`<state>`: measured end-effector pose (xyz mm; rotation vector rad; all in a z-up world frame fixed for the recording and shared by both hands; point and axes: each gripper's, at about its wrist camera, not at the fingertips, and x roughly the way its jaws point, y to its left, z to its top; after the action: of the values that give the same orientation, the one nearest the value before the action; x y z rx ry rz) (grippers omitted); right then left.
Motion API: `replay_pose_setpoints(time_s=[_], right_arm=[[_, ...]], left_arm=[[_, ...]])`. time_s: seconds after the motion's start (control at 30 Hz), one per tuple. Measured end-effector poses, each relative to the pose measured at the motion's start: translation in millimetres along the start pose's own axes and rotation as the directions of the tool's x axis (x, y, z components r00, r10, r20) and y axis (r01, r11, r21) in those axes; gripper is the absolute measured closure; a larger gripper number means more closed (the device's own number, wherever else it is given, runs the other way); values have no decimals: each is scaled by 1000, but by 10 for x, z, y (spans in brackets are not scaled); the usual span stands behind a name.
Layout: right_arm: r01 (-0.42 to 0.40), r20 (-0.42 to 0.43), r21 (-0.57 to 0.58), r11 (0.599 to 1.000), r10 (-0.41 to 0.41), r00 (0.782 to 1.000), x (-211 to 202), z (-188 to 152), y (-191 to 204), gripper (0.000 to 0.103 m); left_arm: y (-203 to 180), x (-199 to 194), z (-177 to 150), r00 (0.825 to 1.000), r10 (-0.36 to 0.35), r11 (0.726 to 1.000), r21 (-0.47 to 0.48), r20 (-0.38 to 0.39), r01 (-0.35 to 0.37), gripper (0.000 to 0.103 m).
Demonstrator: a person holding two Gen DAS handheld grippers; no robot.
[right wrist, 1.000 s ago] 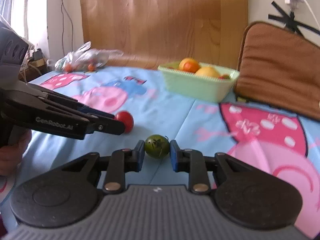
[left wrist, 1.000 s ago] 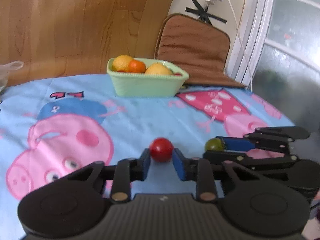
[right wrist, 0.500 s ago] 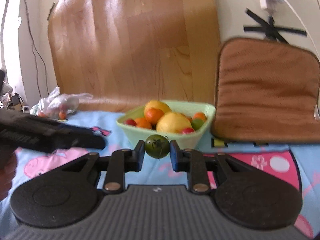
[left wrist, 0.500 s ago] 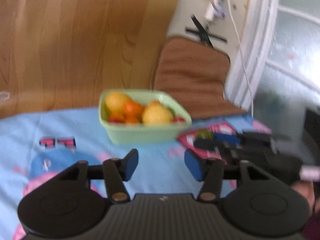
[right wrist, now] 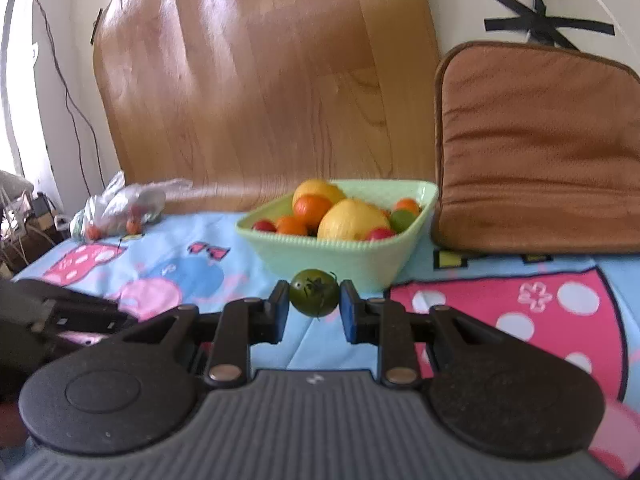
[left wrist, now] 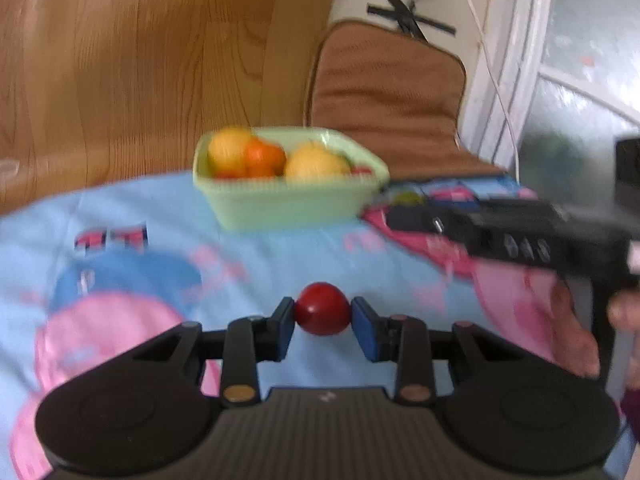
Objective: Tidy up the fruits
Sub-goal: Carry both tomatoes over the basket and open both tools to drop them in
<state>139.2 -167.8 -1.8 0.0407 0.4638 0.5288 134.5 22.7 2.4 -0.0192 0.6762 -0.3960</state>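
My left gripper [left wrist: 323, 322] is shut on a red tomato [left wrist: 322, 314], over the blue cartoon tablecloth. My right gripper [right wrist: 314, 304] is shut on a green tomato [right wrist: 314, 298], held just in front of the pale green basket [right wrist: 348, 258]. The basket holds oranges, yellow fruits and small red and green tomatoes. In the left wrist view the basket [left wrist: 288, 200] stands at the back and the right gripper [left wrist: 408, 200] reaches toward its right side. The left gripper's body shows at the left edge of the right wrist view [right wrist: 60, 316].
A brown cushion [right wrist: 536, 148] leans behind the basket on the right. A wooden board [right wrist: 272, 80] stands against the wall. A plastic bag [right wrist: 120, 208] with small fruits lies at the table's far left. The tablecloth [right wrist: 520, 300] covers the table.
Half a second ago my left gripper was open and empty; now it is shut on the red tomato. My right gripper carried the green tomato up to the basket.
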Motion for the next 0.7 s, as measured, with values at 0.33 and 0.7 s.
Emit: replay_pose_setpoints(time_s=[0.33, 0.7], right_arm=[[70, 78, -44, 997, -67, 995, 453, 527, -206, 73], [87, 76, 58, 995, -91, 993, 835, 533, -494, 68]], left_arm=[[251, 491, 948, 987, 83, 996, -36, 134, -79, 72], [172, 1075, 1111, 970, 224, 974, 16, 97, -227, 57]])
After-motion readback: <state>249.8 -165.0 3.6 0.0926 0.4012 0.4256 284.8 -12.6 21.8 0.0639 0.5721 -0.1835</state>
